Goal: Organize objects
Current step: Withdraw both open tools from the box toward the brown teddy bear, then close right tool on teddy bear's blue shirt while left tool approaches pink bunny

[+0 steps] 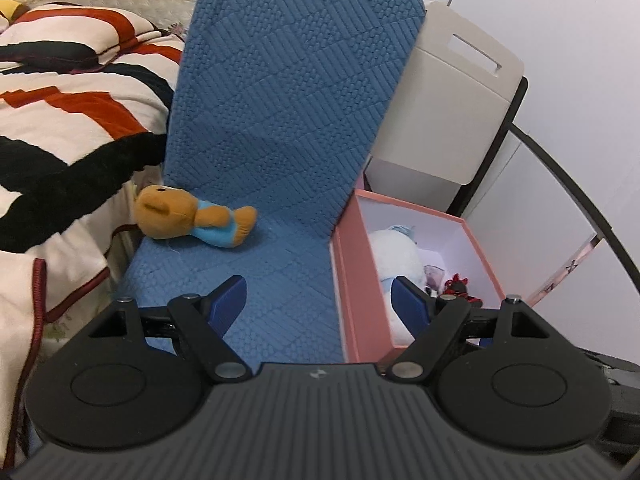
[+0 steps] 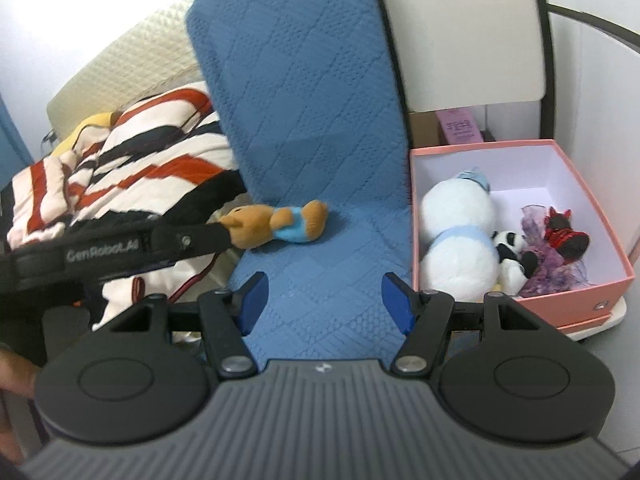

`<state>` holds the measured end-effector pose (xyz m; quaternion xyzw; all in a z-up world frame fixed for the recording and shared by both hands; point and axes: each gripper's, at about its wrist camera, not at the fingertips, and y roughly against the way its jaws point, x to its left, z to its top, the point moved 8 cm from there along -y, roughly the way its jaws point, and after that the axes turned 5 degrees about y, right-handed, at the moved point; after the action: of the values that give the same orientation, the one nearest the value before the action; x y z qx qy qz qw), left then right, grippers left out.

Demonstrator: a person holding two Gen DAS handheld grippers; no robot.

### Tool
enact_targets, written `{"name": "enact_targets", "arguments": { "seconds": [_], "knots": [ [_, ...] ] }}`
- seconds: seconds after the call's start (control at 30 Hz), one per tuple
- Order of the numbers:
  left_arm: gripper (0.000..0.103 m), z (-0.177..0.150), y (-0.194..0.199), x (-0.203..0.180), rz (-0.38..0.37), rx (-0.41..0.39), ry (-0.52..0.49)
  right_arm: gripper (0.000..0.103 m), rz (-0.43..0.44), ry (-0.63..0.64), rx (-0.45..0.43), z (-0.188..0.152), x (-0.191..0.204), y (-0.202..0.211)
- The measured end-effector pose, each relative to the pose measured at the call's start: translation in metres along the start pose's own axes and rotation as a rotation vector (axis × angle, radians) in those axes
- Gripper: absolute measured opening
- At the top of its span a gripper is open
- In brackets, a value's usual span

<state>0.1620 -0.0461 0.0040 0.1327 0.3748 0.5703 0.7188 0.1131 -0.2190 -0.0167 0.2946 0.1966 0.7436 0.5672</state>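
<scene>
A small brown bear (image 1: 192, 220) in a light blue shirt lies on its side on the seat of a blue quilted chair cushion (image 1: 296, 120), near the seat's left edge. My left gripper (image 1: 320, 298) hovers open over the seat's front, and the bear lies well beyond its fingers. To the right stands an open pink box (image 2: 592, 216) holding a white snowman plush (image 2: 456, 232), a little panda (image 2: 510, 252) and a red-and-black toy (image 2: 566, 234). My right gripper (image 2: 326, 300) is open and empty above the seat. In the right wrist view, one left gripper finger (image 2: 192, 238) overlaps the bear (image 2: 280, 226) at its head.
A red, black and white striped blanket (image 1: 68, 112) is piled on the bed left of the chair. A beige folded panel (image 1: 452, 96) leans behind the pink box (image 1: 360, 292). White cabinet fronts (image 1: 560, 60) close off the right. A hand (image 2: 16, 376) shows at the lower left.
</scene>
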Motion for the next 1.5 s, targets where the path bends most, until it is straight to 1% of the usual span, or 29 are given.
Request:
{"name": "enact_targets", "arguments": {
  "seconds": [0.17,0.27,0.4,0.5,0.53,0.57,0.63,0.67,0.7,0.87,1.0,1.13,1.2,1.33,1.43,1.5],
  "knots": [
    [0.083,-0.009,-0.004,0.018,0.015,-0.002,0.016,0.065,0.021,0.036,-0.001,-0.006,0.014,-0.01],
    [0.083,-0.016,-0.012,0.03,0.03,0.006,0.011,0.065,0.02,0.06,-0.006,-0.01,0.018,-0.018],
    [0.084,-0.02,-0.027,0.05,0.072,-0.003,-0.002,0.065,0.02,0.079,0.004,-0.02,0.021,-0.035],
    [0.084,-0.022,-0.043,0.067,0.096,0.005,0.0,0.065,0.03,0.113,0.023,-0.029,0.026,-0.051],
    [0.084,-0.022,-0.047,0.072,0.106,0.0,0.001,0.068,0.033,0.127,0.023,-0.031,0.027,-0.055],
    [0.084,-0.021,-0.051,0.078,0.115,-0.007,0.004,0.074,0.034,0.142,0.024,-0.034,0.028,-0.061],
    [0.084,-0.02,-0.061,0.088,0.125,-0.016,0.012,0.079,0.029,0.165,0.018,-0.036,0.03,-0.07],
    [0.084,-0.019,-0.065,0.092,0.127,-0.018,0.015,0.085,0.024,0.178,0.015,-0.037,0.031,-0.076],
    [0.084,-0.018,-0.072,0.097,0.132,-0.02,0.019,0.086,0.025,0.189,0.012,-0.038,0.032,-0.082],
    [0.084,-0.013,-0.108,0.122,0.172,-0.031,0.01,0.086,0.048,0.239,0.014,-0.04,0.034,-0.121],
    [0.084,-0.008,-0.137,0.141,0.191,-0.034,0.008,0.086,0.053,0.293,-0.009,-0.036,0.038,-0.155],
    [0.084,-0.003,-0.164,0.156,0.197,-0.03,0.006,0.086,0.038,0.396,-0.062,-0.024,0.047,-0.186],
    [0.084,-0.002,-0.178,0.165,0.211,-0.025,0.015,0.086,0.03,0.446,-0.084,-0.019,0.05,-0.203],
    [0.083,0.003,-0.199,0.179,0.219,-0.001,0.037,0.086,0.006,0.526,-0.088,-0.005,0.052,-0.239],
    [0.083,0.01,-0.211,0.188,0.233,-0.001,0.045,0.086,0.021,0.581,-0.092,0.005,0.058,-0.262],
    [0.077,0.014,-0.219,0.193,0.234,0.004,0.059,0.086,0.04,0.636,-0.079,0.009,0.066,-0.28]
  ]
}}
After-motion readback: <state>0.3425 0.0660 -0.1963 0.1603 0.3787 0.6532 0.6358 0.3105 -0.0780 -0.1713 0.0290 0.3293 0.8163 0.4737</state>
